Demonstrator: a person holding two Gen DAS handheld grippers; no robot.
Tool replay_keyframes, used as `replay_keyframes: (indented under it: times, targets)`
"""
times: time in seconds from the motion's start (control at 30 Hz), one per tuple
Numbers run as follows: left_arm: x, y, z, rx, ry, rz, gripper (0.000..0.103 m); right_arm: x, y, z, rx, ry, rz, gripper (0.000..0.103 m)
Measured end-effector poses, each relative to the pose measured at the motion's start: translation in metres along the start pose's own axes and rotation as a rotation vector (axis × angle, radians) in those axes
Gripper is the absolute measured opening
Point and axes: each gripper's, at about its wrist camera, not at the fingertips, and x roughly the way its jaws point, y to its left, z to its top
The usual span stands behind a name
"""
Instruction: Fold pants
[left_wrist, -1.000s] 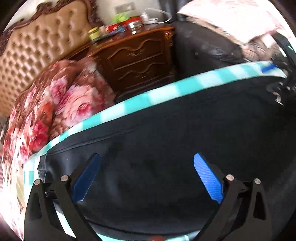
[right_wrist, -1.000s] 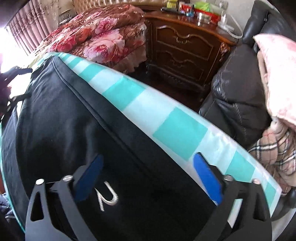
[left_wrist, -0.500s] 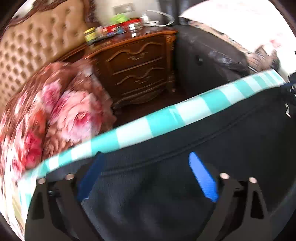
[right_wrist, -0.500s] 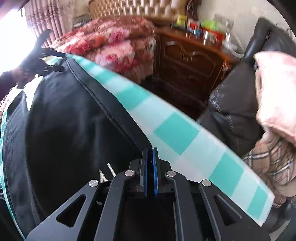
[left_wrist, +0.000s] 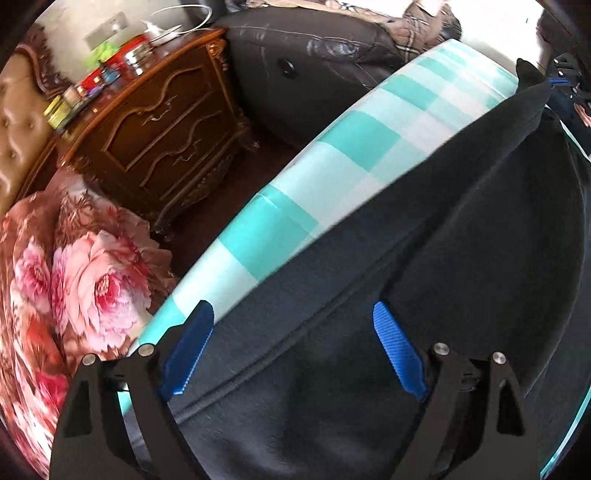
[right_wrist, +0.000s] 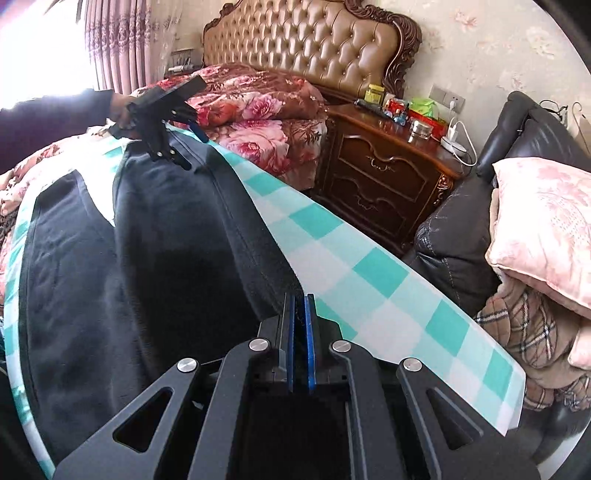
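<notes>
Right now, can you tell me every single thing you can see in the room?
pants: one, black, spread on the checked cloth
checked cloth: one, teal and white, under the pants
bed quilt: one, red and pink flowers, behind the cloth
headboard: one, tan, tufted, at the wall
nightstand: one, dark brown wood, beside the bed, small jars and boxes on top
armchair: one, black leather, right of the nightstand
cushion: one, pale pink, on the armchair
plaid cloth: one, beige, under the cushion
curtains: pink, far left
left tongs: black with blue pads, open over the pants
right tongs: black with blue pads, shut on the pants edge
sleeve: one, dark, far left
</notes>
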Motion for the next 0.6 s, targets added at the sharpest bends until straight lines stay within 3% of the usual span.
replay_keyframes:
  times: [0.27, 0.3, 0.33, 0.43, 0.5, 0.6]
  targets:
    - [0.016, 0.021, -0.010, -0.032, 0.082, -0.144, 0.086, -0.006, 0.010, -0.002, 0.010, 0.005, -0.033, 0.007]
    - [0.013, 0.024, -0.012, -0.057, 0.068, -0.156, 0.077, -0.005, 0.010, -0.001, 0.015, 0.006, -0.040, 0.007]
    - [0.009, 0.026, -0.015, -0.069, 0.053, -0.155, 0.055, -0.005, 0.010, -0.001, 0.020, 0.008, -0.046, 0.007]
    - [-0.009, 0.029, -0.031, -0.129, 0.002, -0.166, 0.025, 0.000, 0.010, 0.001, 0.024, 0.024, -0.062, 0.007]
    - [-0.021, 0.024, -0.039, -0.130, -0.017, -0.133, 0.019, 0.001, 0.012, 0.002, 0.022, 0.031, -0.075, 0.007]
    - [-0.058, 0.004, -0.047, -0.112, -0.072, -0.009, 0.017, -0.004, 0.013, 0.003, 0.020, 0.031, -0.088, 0.007]
